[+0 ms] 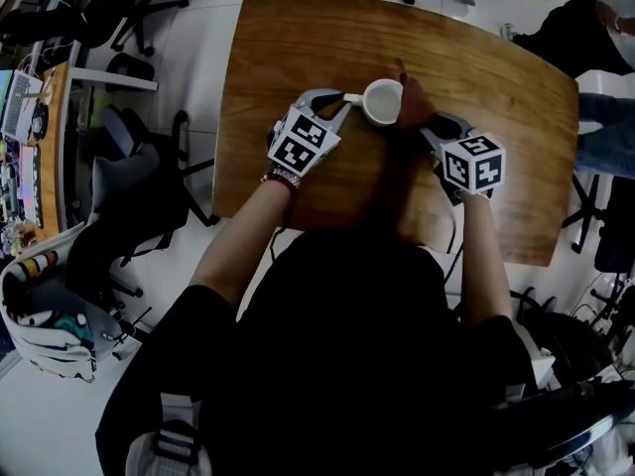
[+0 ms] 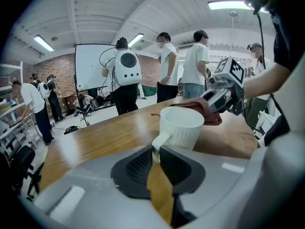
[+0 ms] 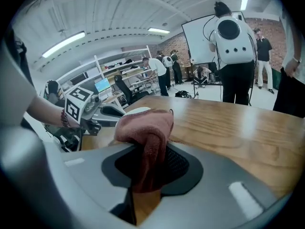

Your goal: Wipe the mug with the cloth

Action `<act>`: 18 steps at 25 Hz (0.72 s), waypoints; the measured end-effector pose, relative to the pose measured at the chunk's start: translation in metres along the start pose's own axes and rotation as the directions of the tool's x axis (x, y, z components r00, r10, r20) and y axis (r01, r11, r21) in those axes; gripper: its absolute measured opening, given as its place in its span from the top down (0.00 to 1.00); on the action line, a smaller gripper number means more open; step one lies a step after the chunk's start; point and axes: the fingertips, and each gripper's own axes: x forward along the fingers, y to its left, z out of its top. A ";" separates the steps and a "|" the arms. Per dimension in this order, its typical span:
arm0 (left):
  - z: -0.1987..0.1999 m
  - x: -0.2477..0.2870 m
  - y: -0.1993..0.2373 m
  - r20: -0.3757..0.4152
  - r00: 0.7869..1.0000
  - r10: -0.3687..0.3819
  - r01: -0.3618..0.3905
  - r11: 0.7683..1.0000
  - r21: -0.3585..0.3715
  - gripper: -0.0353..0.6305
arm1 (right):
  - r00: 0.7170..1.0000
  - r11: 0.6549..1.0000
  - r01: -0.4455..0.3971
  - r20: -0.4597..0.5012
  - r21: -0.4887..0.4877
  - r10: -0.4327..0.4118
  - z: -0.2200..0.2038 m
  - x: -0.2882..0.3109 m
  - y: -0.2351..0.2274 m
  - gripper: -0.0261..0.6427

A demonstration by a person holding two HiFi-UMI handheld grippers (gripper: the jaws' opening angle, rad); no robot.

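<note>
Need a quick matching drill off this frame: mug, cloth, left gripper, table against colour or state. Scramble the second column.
Things:
1. mug
2. cloth
3. left gripper
4. table

Colour or state:
A. brown wood
B. dark red, clamped in the right gripper
C. white, standing upright
D. closed on a handle

Pairs: 1-C, 2-B, 3-D, 4-A

White ribbed mug (image 2: 183, 128), reddish-brown cloth (image 3: 145, 128)
</note>
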 end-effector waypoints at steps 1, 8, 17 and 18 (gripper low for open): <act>0.002 0.001 0.003 -0.002 1.000 0.002 -0.002 1.000 0.005 0.88 | 1.000 1.000 -0.001 -0.001 0.000 0.001 -0.001 0.000 -0.001 0.81; 0.005 0.004 0.008 0.006 1.000 0.020 -0.020 1.000 -0.008 0.89 | 0.999 0.999 -0.006 -0.053 -0.034 0.004 -0.010 0.013 0.006 0.81; 0.009 0.009 0.013 0.009 1.000 0.024 -0.024 1.000 -0.004 0.89 | 0.989 0.997 0.007 -0.144 -0.072 -0.018 -0.031 0.028 0.004 0.81; 0.010 0.010 0.015 0.009 1.000 0.025 -0.025 1.000 -0.002 0.89 | 0.990 0.998 0.006 -0.137 -0.069 -0.016 -0.028 0.027 0.004 0.81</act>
